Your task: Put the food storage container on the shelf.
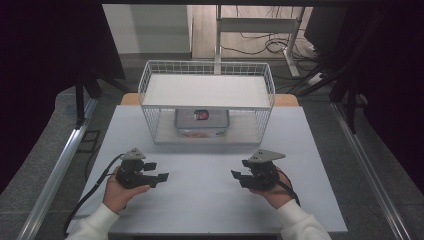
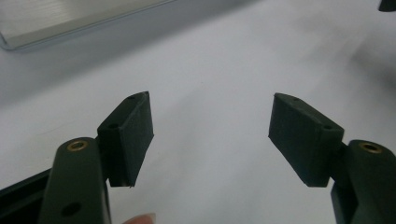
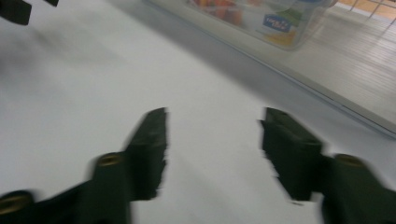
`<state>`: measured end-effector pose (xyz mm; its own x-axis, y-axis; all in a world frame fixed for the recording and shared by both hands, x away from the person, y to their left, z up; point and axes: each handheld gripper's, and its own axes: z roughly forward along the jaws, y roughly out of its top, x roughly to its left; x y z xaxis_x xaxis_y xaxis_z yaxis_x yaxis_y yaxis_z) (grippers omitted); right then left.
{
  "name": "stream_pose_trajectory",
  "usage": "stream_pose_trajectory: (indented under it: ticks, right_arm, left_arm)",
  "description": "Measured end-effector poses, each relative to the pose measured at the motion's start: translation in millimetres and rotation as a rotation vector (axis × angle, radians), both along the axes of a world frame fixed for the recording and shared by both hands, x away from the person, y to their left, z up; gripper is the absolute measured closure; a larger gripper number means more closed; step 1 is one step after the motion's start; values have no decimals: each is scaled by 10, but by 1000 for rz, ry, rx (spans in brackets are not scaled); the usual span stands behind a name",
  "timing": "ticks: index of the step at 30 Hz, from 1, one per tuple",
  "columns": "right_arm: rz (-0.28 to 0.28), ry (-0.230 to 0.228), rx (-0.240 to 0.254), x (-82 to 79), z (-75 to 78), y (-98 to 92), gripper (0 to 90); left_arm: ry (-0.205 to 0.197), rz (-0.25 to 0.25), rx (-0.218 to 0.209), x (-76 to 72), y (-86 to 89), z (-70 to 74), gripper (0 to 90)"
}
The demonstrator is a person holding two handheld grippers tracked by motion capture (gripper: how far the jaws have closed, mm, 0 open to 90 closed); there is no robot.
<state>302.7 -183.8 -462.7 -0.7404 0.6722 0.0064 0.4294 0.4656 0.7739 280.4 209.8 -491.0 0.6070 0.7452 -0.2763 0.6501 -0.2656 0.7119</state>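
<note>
High view: white table, wire shelf rack, grey floor; left gripper and right gripper both released, empty

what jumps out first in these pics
A white wire rack stands at the far middle of the table, with a clear lidded container of colourful contents on its lower shelf. Nearer the person, the left tool and right tool point toward each other over bare tabletop, both open with nothing between their jaws.
</note>
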Motion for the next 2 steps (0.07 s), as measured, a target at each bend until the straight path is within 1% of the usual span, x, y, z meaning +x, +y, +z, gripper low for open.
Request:
stream_pose_trajectory:
  ticks: [1, 2]
  right_arm:
    - [5, 8, 16, 3, 10, -1, 318]
    - [8, 8, 17, 5, 12, -7, 305]
  left_arm:
    - [-4, 1, 0, 3, 10, 5, 302]
    - [-4, 1, 0, 3, 10, 5, 301]
